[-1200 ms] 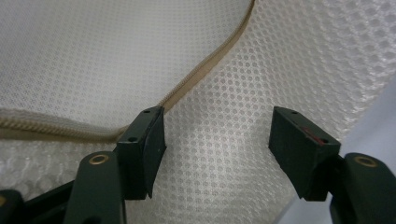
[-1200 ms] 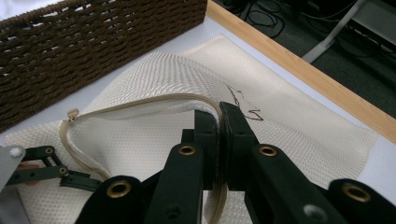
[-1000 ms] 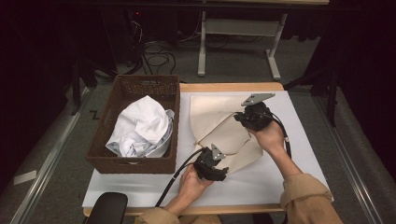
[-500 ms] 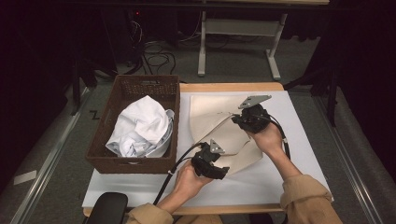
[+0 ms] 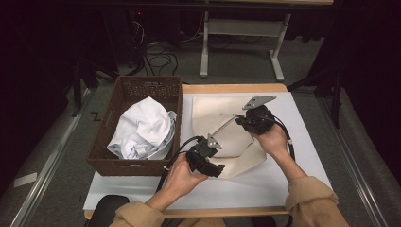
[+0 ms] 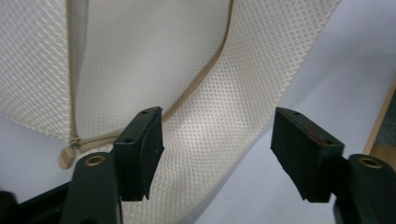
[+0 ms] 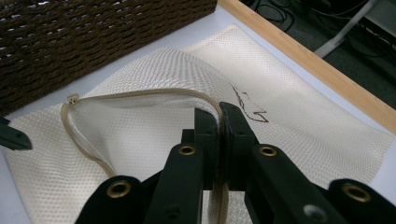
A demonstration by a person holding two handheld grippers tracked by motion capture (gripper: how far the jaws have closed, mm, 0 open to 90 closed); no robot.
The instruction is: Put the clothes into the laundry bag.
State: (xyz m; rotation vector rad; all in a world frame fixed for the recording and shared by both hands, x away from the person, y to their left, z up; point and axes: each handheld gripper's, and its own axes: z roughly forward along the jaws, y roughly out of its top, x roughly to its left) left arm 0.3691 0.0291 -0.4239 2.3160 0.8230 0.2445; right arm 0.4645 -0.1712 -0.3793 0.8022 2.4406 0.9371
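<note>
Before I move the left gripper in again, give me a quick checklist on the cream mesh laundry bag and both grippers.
1. Right gripper clamped on the zipper edge of the cream mesh laundry bag: ok.
2. Bag mouth lifted open: ok, in the right gripper view.
3. Left gripper free to take a grip: ok, jaws apart, no mesh pinched.
4. Crumpled white cloth ready in the brown wicker basket: ok.
5. Zipper pull at the end of its track: cannot tell.
</note>
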